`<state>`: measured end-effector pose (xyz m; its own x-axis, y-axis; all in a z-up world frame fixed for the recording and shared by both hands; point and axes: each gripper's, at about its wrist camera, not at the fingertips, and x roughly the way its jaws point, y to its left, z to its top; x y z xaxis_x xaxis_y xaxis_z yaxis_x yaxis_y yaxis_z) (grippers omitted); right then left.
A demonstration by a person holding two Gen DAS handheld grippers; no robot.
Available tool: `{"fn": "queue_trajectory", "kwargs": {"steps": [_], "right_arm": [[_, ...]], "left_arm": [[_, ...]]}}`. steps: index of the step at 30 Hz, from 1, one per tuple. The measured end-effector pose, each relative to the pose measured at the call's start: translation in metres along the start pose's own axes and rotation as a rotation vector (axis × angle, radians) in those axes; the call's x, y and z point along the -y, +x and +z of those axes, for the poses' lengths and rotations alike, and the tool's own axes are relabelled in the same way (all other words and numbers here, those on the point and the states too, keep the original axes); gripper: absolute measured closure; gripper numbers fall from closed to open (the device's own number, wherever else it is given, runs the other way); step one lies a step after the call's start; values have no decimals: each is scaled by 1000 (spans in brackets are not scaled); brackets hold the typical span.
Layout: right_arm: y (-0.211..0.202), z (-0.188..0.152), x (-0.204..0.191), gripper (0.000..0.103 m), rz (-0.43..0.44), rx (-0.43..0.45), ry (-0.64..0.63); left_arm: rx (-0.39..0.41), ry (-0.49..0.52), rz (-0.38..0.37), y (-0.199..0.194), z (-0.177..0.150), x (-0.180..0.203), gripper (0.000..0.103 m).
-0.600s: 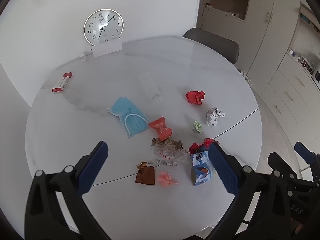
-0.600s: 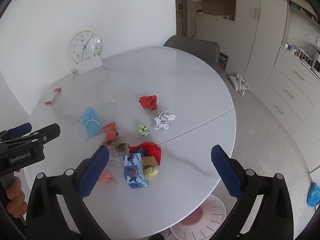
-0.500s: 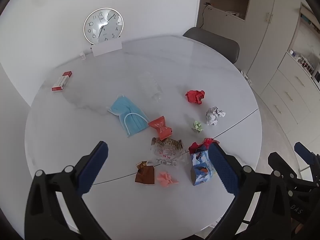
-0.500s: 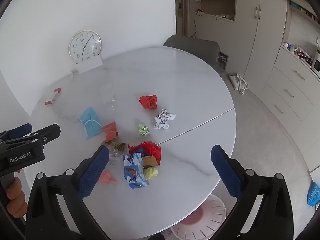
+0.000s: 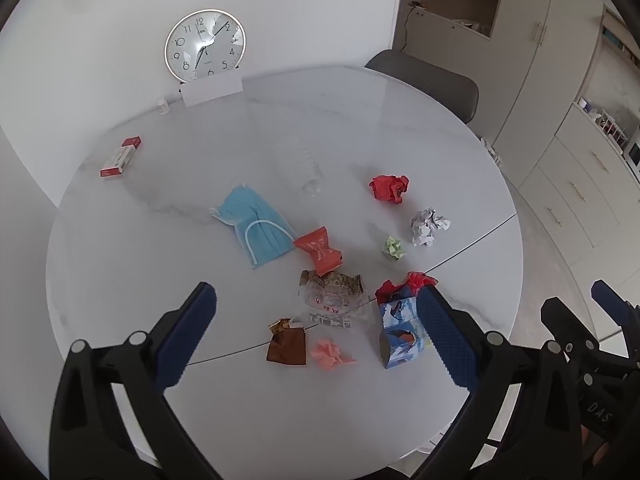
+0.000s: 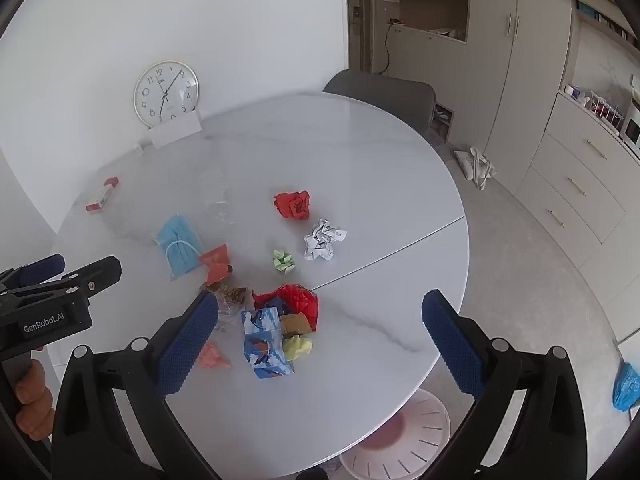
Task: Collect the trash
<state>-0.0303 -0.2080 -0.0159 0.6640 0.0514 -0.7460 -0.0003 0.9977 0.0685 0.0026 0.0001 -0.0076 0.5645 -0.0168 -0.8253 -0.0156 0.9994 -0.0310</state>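
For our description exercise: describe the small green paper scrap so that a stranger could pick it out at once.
Start at the round white table and find its seam. Just beyond the seam, near the middle, lies the green scrap, left of the white paper ball. It is the smallest wad there and the only pale green one.

You can read "GenRobot.AI" on the left gripper [image 6: 52, 276] body, "DAS" on the right gripper [image 5: 600, 308] body, numerals 1–12 on the wall clock [image 5: 205, 50] face.
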Motion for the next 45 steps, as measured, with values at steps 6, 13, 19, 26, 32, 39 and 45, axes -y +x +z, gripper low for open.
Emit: {"fn": "queue_trajectory", "kwargs": {"steps": [6,13,19,26,32,39,45], "right_arm": [[0,0,1,2,1,-4,5],[2,-1,-2,2,-3,-6,1],[2,-1,-2,2,-3,-6,1],[2,-1,-3,2,-5,-6,0],[2,-3,-4,2,-2,-8,-1],[2,-3,-5,2,-3,-7,-2],[2,-3,-5,2,-2,-8,-2]], "left_arm": [[-7,-6,-2,1,1,-2,7],[-15,-20,-3,2,0,-6,7],[-16,-20,-3,2,0,-7,7],[-14,-18,2,2,-1,-7,7],[-18,-17,11,3,-2,-8,7],[-21,-19,12,3,-2,-9,7],[-20,-20,17,3,-2,-9,7]]}}
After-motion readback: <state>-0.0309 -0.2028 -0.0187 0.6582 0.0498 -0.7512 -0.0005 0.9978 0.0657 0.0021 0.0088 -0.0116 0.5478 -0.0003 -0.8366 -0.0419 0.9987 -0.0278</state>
